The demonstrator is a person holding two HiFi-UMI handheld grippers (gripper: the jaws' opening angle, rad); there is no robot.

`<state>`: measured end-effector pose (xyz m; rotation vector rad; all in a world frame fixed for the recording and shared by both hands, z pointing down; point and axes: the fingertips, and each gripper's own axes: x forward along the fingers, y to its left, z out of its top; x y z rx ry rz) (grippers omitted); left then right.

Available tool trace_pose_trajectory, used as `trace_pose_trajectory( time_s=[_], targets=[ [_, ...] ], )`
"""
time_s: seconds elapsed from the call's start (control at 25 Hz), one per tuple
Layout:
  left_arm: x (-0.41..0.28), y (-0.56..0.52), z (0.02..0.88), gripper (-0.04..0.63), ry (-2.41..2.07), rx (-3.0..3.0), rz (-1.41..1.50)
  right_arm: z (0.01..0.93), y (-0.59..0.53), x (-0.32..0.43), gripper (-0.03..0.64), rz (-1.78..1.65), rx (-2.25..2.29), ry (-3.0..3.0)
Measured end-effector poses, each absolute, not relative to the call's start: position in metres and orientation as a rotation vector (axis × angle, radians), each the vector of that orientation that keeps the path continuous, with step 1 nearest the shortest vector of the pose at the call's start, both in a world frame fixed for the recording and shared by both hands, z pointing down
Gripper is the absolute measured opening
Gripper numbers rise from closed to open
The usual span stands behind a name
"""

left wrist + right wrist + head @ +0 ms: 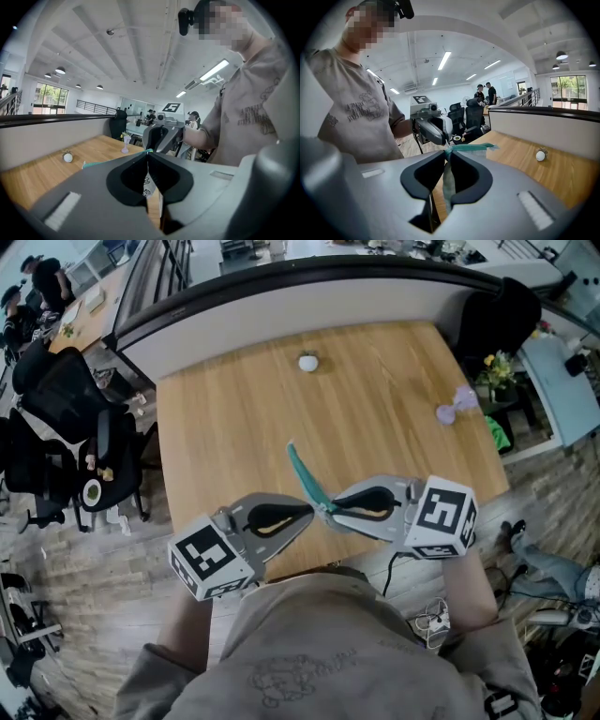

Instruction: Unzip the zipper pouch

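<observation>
The left tongs [312, 509] and right tongs [331, 509] meet tip to tip just in front of the person's chest. Both are clamped on the near end of the teal zipper pouch [304, 472], which is held edge-on in the air above the tabletop [394, 409]. It looks light, thin and floppy, so it will likely sag and twist. One pair should pinch the fabric beside the zip and the other the small pull. I cannot tell which pair holds the pull.

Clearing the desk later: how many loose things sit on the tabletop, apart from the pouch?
2. A white ball near the far edge; a purple item near the right edge. Left claw, right claw and pouch may hide more below.
</observation>
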<state>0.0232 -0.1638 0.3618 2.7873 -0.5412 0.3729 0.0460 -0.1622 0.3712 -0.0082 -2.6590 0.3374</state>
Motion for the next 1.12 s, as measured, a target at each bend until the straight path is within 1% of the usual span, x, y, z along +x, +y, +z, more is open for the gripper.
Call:
trace_pose_trajectory(
  time_s=[0.4, 0.52, 0.84, 0.96, 1.12],
  targets=[
    [0.026, -0.159, 0.357, 0.012, -0.477, 2.762, 0.242, 0.367, -0.154, 0.048, 0.057, 0.357, -0.049, -2.693],
    [0.031, -0.154, 0.357, 0.015, -0.43, 2.764, 0.247, 0.367, -0.153, 0.049, 0.057, 0.364, -0.051, -2.697],
    [0.032, -0.159, 0.36, 0.003, -0.486, 2.782, 0.333, 0.368, -0.152, 0.053, 0.052, 0.406, -0.027, -2.705],
    [0.017, -0.175, 0.366, 0.002, -0.617, 2.759, 0.414, 0.364, -0.146, 0.056, 0.048, 0.425, -0.049, -2.716],
    [-0.018, -0.194, 0.37, 0.002, -0.75, 2.71, 0.436, 0.359, -0.14, 0.066, 0.048, 0.435, -0.053, -2.738]
  ],
)
